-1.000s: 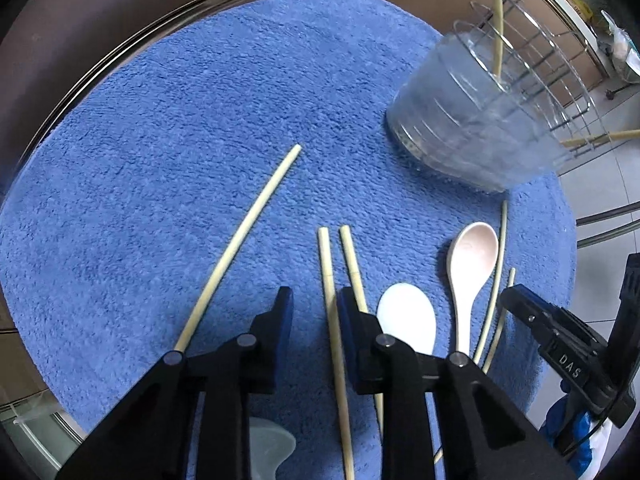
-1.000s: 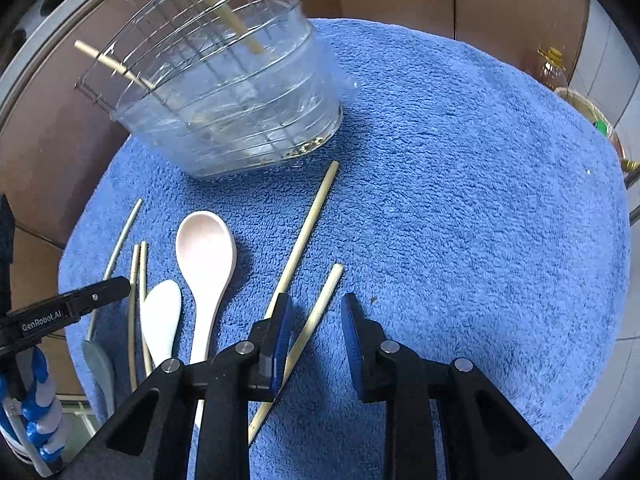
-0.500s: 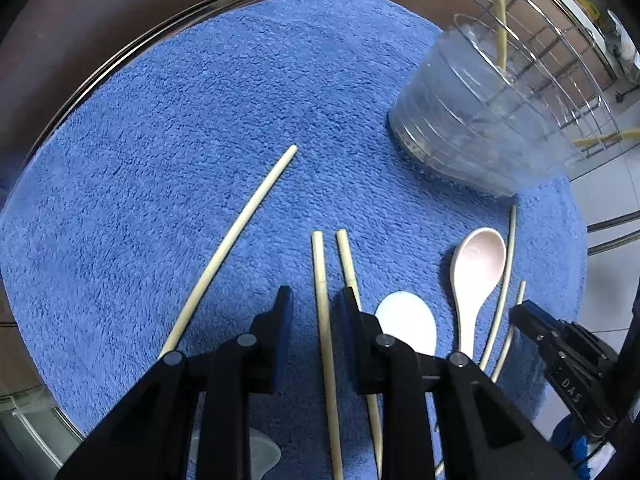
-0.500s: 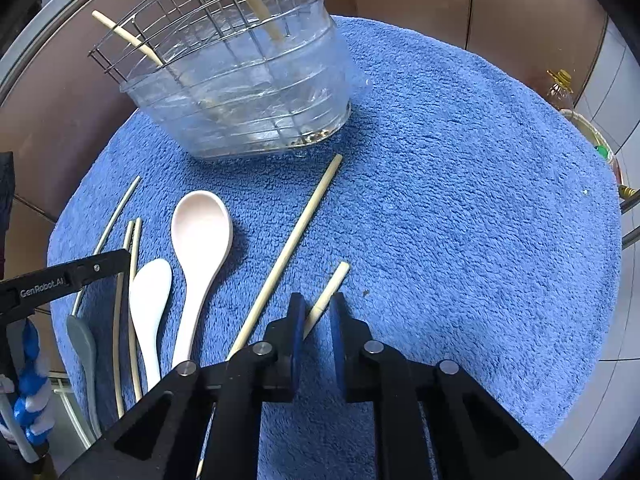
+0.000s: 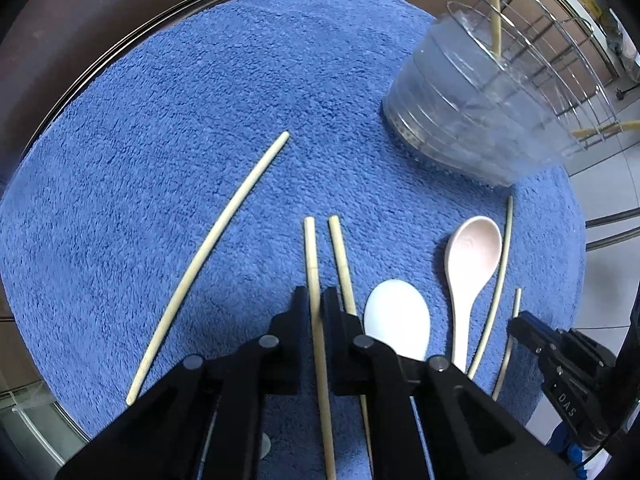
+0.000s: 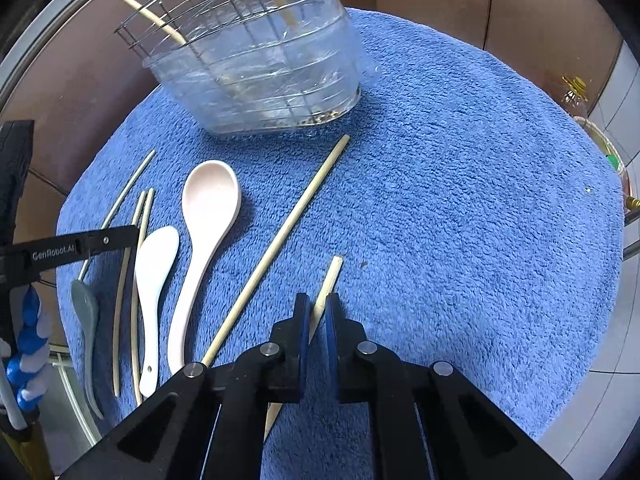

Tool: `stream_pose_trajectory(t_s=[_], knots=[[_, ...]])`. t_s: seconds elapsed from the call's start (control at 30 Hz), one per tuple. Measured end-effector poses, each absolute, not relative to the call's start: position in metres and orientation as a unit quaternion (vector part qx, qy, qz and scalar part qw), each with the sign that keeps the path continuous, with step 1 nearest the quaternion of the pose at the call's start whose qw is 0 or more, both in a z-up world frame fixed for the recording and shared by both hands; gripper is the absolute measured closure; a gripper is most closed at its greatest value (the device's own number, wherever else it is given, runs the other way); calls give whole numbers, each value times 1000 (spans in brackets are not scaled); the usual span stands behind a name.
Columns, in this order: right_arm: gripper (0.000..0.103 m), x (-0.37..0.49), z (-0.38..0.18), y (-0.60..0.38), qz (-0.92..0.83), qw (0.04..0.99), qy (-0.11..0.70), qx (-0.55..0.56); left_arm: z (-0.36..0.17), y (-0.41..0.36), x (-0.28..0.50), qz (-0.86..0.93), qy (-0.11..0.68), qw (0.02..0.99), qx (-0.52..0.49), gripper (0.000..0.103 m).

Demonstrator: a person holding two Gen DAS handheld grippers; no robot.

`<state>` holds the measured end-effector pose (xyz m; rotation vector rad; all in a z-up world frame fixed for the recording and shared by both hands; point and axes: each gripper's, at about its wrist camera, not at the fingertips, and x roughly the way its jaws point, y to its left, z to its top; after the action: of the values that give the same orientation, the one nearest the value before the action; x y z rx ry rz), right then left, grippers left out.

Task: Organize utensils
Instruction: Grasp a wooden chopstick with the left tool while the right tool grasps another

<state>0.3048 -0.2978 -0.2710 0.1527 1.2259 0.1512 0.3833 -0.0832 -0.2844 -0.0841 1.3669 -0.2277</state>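
Left wrist view, left to right: blue towel (image 5: 168,128) covers the round table. 1 long chopstick (image 5: 212,256) lies diagonally on the left of the towel, clear of everything else. Next, 2 chopsticks side by side running near to far. Left gripper (image 5: 316,300) has its jaws clamped on the left one of that pair (image 5: 311,248), pads tight against both sides, stick still lying on the towel. The right one of the pair (image 5: 338,248) sits just beside the right jaw, not gripped. Then white spoon (image 5: 396,320), bowl up, partly hidden behind the gripper. Then pink spoon (image 5: 470,256), bowl pointing far. 2 thin sticks (image 5: 500,276) lie right of the pink spoon near the towel edge. Clear tub (image 5: 472,120) with a wire rack (image 5: 560,52) inside stands far right on the towel; 1 chopstick stands in it, another pokes out the side.

Right wrist view, left to right: grey spoon (image 6: 86,312) at the near-left towel edge, thin sticks, white spoon, pink spoon, then a long chopstick (image 6: 288,232) lying diagonally towards the tub. Right gripper (image 6: 316,312) has its jaws clamped on a short chopstick (image 6: 330,280), far end sticking out past the fingertips, stick low on the towel. Right half of the towel is bare.
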Motion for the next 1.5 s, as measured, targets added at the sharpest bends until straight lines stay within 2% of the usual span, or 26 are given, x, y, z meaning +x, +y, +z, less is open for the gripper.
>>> stream_pose_trajectory(t_s=[0.4,0.83,1.1,1.5], knots=[[96,260,-255,-315,103,824,550,93,-276,-50,366,-127,596,790,-69,98],[98,200,-210,-338,127,863,477,109,-218,-22,319,-154,509,841,-101,98],[92,226,-224,-331,112,841,512,133,-191,-11,312,-168,496,845,-112,98],[88,274,-253,-297,45,809,584,59,-198,-23,312,-183,491,843,-122,98]])
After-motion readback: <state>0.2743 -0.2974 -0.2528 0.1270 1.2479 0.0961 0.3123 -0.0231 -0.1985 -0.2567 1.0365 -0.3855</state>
